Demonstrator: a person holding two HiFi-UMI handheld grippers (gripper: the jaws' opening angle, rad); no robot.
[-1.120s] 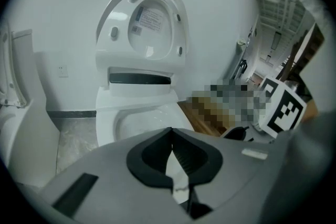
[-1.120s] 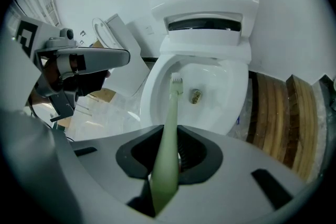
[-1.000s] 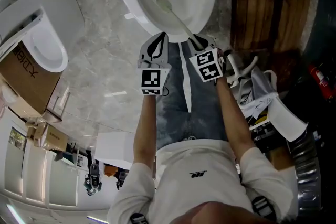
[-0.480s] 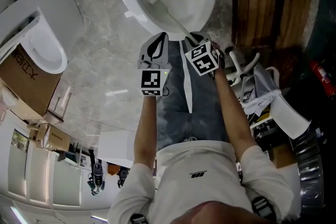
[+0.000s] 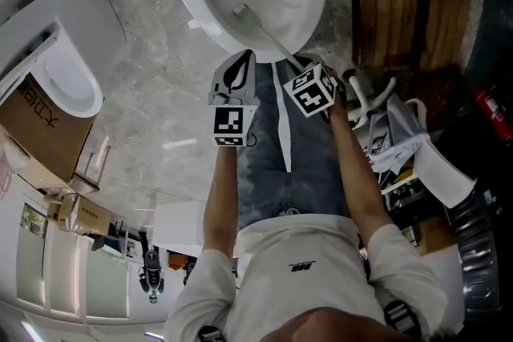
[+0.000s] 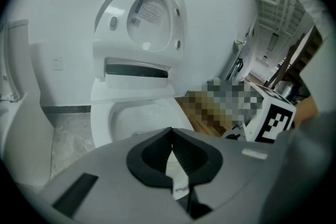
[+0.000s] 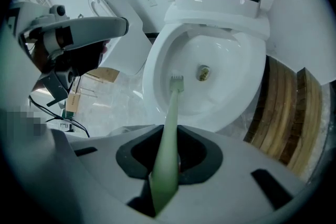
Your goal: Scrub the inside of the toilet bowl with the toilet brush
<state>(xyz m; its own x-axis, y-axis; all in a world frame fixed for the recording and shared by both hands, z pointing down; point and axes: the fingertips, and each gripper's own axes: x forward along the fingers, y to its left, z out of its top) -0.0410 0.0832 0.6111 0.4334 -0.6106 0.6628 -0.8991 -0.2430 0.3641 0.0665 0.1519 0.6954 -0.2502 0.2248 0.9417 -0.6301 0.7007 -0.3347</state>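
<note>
At the far left of the head view a second white toilet (image 5: 68, 80) and a cardboard box (image 5: 36, 120) stand well apart from the work. Next comes the left tongs (image 6: 171, 136), clenched on nothing, the pads meeting with only bowl porcelain showing past them; they hover near the front rim, taking no part. The toilet bowl (image 7: 152, 65) lies just ahead, and the toilet brush (image 7: 172, 107) reaches into it, its small bristle head (image 7: 177, 82) against the inner wall on the near left side, short of the drain (image 7: 203, 72). The right tongs (image 7: 169, 139) grasp the pale green handle low down, near its end. The brush looks light and stiff, smooth plastic that could likely twist or slip between the pads under sideways scrubbing; a hold nearer the head would probably give firmer pressure, though the present grip gives reach. The glazed bowl is hard and slick, so the bristles should slide easily. Only the left gripper view shows the raised lid (image 6: 149, 13); only the right gripper view shows handle and pads together; only the head view shows both tongs side by side and the wooden panel (image 5: 409, 4) at the right.
</note>
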